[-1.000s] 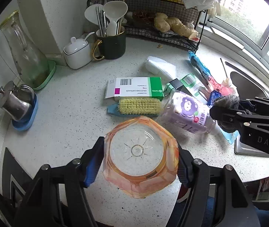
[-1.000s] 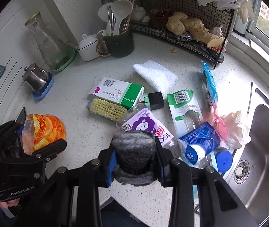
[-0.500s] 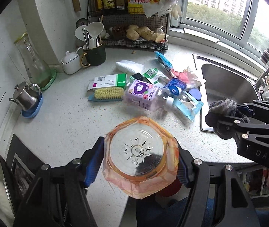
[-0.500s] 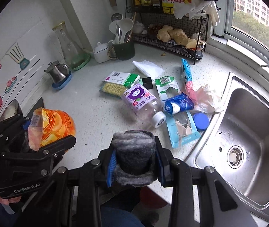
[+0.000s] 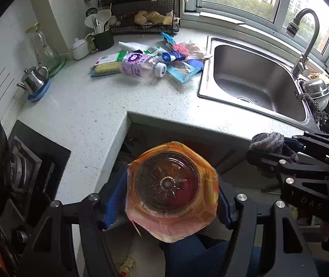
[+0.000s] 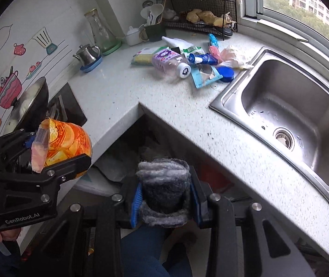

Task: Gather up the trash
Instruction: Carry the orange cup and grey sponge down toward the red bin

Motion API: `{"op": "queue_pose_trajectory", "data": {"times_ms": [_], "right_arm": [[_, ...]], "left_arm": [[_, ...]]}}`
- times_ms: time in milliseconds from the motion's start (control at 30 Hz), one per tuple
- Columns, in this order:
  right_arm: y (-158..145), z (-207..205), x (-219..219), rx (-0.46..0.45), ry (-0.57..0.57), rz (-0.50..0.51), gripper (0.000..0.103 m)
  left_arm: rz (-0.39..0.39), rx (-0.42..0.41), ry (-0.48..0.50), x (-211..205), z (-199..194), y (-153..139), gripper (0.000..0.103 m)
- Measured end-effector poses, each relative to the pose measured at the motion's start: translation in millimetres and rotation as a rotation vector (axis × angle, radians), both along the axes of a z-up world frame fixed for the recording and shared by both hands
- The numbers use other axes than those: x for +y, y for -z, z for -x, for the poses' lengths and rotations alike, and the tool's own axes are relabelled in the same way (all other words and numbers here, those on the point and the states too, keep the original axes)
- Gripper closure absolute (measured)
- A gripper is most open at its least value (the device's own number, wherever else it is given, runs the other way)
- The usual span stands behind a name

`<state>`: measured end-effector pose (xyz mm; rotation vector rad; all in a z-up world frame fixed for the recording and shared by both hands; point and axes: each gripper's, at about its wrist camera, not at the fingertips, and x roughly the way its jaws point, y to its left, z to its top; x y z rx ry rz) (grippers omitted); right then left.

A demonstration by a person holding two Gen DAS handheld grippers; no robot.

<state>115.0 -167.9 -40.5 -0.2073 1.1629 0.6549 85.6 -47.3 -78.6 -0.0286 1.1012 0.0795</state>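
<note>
Two loads carried off counter (image 5: pixel 90 106).
Left gripper (image 5: pixel 171 191) clamps cup (image 5: pixel 171 184), right gripper (image 6: pixel 165 189) clamps pad (image 6: pixel 164 184); hold both firm until above bin.

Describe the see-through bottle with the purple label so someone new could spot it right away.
Start at the steel sink and look left along the speckled counter to the litter pile. The bottle lies on its side at the pile's near edge, before the scrub brush; only it has a purple cartoon label and white cap.

I count two grippers: left gripper (image 5: pixel 172 204), right gripper (image 6: pixel 166 196) | one orange cup (image 5: pixel 171 189) | one grey scouring pad (image 6: pixel 164 184) | one sink (image 6: pixel 287 115) | one purple bottle (image 5: pixel 139 67)
</note>
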Motion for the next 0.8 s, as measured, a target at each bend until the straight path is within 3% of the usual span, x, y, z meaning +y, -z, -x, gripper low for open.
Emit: {"op": "queue_pose_trajectory", "data": {"times_ms": [367,467,567,800], "right_arm": [[46,15,-32,0.089,0.017,0.065,0.07],[62,18,-34,0.115,0.029,0.081,0.07],[80,20,-36,0.127,0.051,0.081,0.07],[129,20,-31,0.158,0.061,0.114,0.07]], "left_arm": [[0.035,0.115,0.015,-25,8,48,0.038],[0.037,0.147,0.03,-28,5,68,0.038],[0.094,0.181,0.047,-27,1,93,0.038],[0.088,0.26,0.063,-24,-7,160,0.038]]}}
